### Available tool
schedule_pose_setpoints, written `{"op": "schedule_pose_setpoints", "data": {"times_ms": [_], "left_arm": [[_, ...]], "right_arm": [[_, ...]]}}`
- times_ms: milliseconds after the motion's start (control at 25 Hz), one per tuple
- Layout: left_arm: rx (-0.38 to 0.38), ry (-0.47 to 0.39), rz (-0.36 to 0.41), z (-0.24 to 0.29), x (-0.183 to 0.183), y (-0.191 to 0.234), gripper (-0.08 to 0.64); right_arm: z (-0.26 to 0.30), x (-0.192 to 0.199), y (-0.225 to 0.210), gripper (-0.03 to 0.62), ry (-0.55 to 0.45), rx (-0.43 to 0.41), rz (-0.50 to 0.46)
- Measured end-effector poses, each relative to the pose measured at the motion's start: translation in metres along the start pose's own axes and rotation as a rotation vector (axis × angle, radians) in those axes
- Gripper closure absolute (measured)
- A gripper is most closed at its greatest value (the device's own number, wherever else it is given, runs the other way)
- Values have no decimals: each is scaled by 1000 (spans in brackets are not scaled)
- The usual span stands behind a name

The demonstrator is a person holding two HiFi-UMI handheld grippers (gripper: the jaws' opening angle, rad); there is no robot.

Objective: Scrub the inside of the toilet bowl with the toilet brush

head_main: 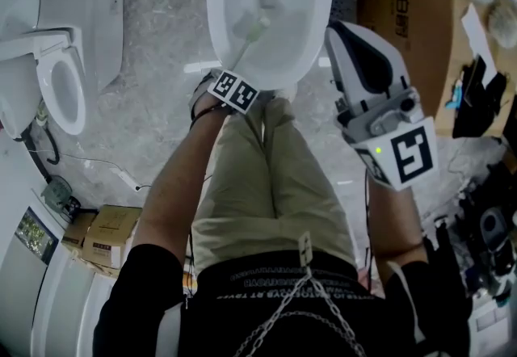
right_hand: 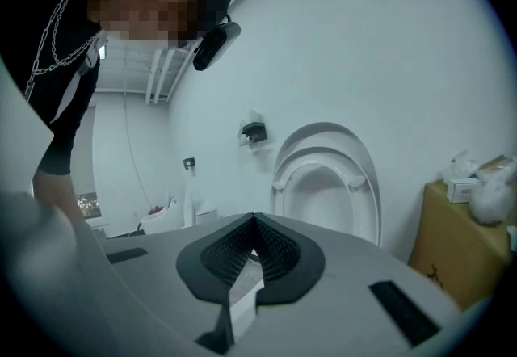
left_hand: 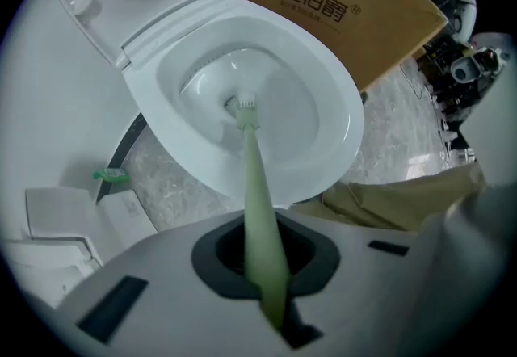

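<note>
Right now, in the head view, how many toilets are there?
2. One toilet at top centre, with the brush in its bowl; a second toilet at the left edge. White shapes at bottom left may be more: cannot tell.

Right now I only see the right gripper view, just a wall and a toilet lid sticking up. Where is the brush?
Observer: The left gripper is shut on the handle of the pale green toilet brush.
Operator: Is it in the toilet?
Observer: Yes. Its head is down inside the toilet bowl, close to the drain hole.
Operator: And where's my gripper?
Observer: In the head view the right gripper is outside the bowl, next to its right rim. It sits between the bowl and a cardboard box.
</note>
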State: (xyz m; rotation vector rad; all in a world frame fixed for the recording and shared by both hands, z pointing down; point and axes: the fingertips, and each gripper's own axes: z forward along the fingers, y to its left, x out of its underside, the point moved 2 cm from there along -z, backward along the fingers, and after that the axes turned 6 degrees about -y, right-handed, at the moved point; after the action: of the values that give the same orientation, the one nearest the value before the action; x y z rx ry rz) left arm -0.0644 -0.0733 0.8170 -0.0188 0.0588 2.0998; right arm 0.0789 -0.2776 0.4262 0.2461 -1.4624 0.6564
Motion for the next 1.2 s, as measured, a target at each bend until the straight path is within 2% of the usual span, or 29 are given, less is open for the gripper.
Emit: {"op": "schedule_pose_setpoints", "data": {"times_ms": [120, 400, 560, 800, 1000, 1200], "left_arm": [[4, 47, 52, 4, 1, 1, 558], [11, 93, 81, 9, -4, 13, 558], [21, 151, 103, 13, -2, 24, 558], [-24, 182, 132, 17, -16, 54, 558], [-69, 215, 210, 24, -27, 77, 558], [-89, 231, 228, 26, -36, 92, 558]], "right_arm": [[3, 1, -2, 601, -1, 4, 16], [10, 2, -1, 601, -1, -5, 39], [11, 3, -6, 601, -9, 12, 63], [10, 10, -9, 601, -5, 5, 31], [10, 17, -14, 601, 9, 31, 67], [11, 20, -16, 601, 16, 45, 79]]}}
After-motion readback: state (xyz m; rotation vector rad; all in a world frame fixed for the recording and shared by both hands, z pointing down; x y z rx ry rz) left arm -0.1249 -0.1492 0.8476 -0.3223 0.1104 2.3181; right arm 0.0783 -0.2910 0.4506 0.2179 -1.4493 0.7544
